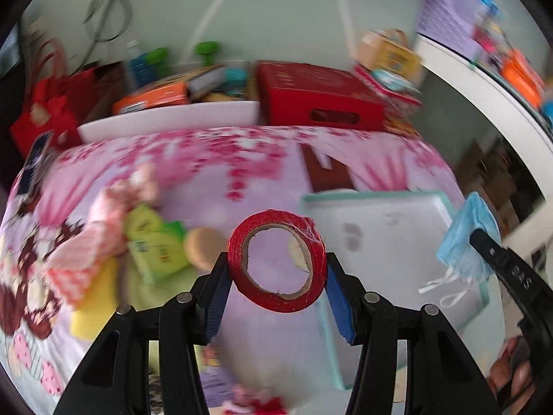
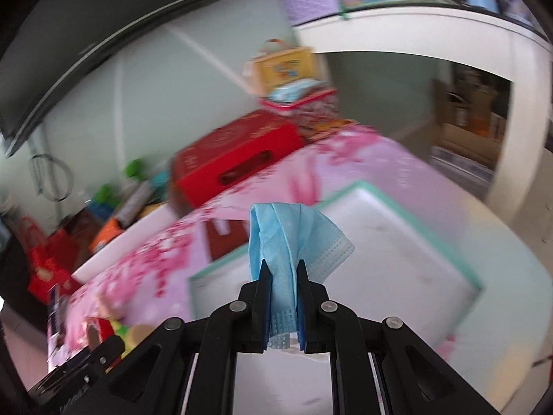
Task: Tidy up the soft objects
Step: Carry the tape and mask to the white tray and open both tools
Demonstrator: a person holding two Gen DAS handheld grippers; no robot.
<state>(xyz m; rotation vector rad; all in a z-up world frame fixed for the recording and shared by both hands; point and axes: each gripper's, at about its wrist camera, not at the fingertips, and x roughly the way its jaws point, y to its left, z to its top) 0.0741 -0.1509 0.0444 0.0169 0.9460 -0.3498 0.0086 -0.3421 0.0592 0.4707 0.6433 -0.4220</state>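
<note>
Two tools tilted down: left tool [image 1: 276, 271] clamps tape roll [image 1: 276, 261], right tool [image 2: 282, 294] face mask [image 2: 290, 238].

Both views are wrist fisheyes looking forward and down along each tool's fingers, close over a pink floral cloth [image 1: 207, 180]. Left wrist view faces the back wall; the right tool [image 1: 484, 242] enters at its right edge. Right wrist view is rolled, tilting the scene. Both share the teal-rimmed tray [image 1: 373, 197] [image 2: 366, 186] and red box [image 1: 311, 86] [image 2: 235, 152].
</note>
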